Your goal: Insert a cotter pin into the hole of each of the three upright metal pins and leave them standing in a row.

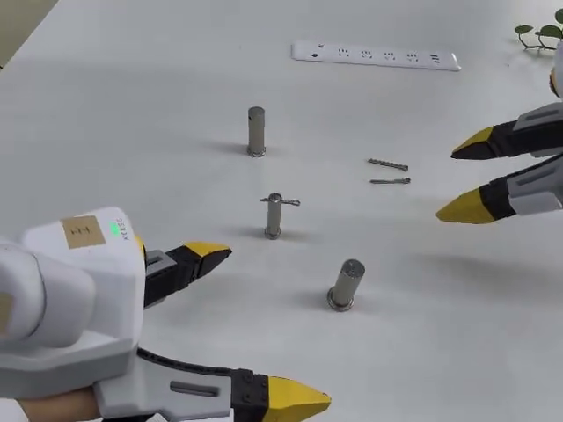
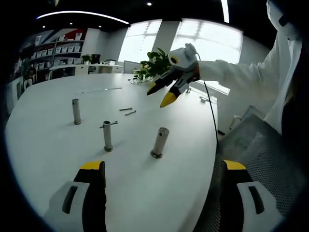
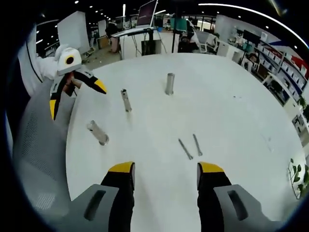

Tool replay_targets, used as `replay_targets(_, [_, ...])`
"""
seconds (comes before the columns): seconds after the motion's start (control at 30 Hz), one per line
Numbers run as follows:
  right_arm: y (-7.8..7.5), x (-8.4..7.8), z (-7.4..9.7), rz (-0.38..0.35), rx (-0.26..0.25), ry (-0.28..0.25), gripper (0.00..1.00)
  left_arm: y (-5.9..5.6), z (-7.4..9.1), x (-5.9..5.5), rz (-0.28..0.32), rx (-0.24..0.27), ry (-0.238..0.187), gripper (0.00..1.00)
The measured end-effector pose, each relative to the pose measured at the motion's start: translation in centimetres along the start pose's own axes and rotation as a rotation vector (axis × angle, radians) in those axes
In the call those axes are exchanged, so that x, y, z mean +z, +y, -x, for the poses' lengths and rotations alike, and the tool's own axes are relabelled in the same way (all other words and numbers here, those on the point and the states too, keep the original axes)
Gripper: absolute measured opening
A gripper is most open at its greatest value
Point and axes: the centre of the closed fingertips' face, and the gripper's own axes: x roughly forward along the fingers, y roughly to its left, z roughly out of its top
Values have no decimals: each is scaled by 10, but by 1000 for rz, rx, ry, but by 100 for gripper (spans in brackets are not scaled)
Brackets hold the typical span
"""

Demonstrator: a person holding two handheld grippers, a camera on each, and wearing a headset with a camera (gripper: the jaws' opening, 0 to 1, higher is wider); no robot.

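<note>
- Right tool (image 1: 447, 183) gapes wide, empty; left tool (image 1: 274, 327) likewise.
- Cotter pin (image 1: 390, 181) lies ahead of it: pinch one end, keeping the shaft free.

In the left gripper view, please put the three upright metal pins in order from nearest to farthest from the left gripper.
1. Right pin, bare, straight ahead of the jaws.
2. Middle pin, with a cotter pin through it.
3. Left pin, bare, farthest back.
</note>
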Motion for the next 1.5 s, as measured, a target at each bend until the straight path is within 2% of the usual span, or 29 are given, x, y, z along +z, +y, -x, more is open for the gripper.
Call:
replay_targets(0.27, [-9,1,-19,28,26,24,33,3,3,1,6,18,0,97])
replay_targets(0.4, [-10,0,-29,14,47,49,28,3,3,-1,12,24,4,97])
replay_targets(0.53, [-11,-1,-40,28,52,61,21,4,4,2,35,31,-14,96])
replay_targets(0.63, [-19,-2,-48,36,53,69,19,4,5,2,34,31,-15,96])
replay_targets(0.77, [-21,-3,-55,43,57,79,15,4,6,1,37,35,-11,96])
replay_targets(0.87, [-22,-6,-59,47,65,104,16,4,7,1,39,38,-11,95])
replay_targets(0.93, [-21,-5,-59,60,72,102,16,4,7,-1,48,40,-7,95])
replay_targets(1.2, [-27,-13,-63,70,60,144,12,2,8,-5,53,38,-1,95])
replay_targets(1.23, [-27,-10,-63,61,66,128,11,1,8,-5,53,38,-2,95])
replay_targets(1.33, [-27,-12,-63,75,73,146,4,0,8,-1,50,32,-25,91])
replay_targets(1.5, [-27,-10,-64,105,73,155,2,0,7,-1,52,31,-26,91])
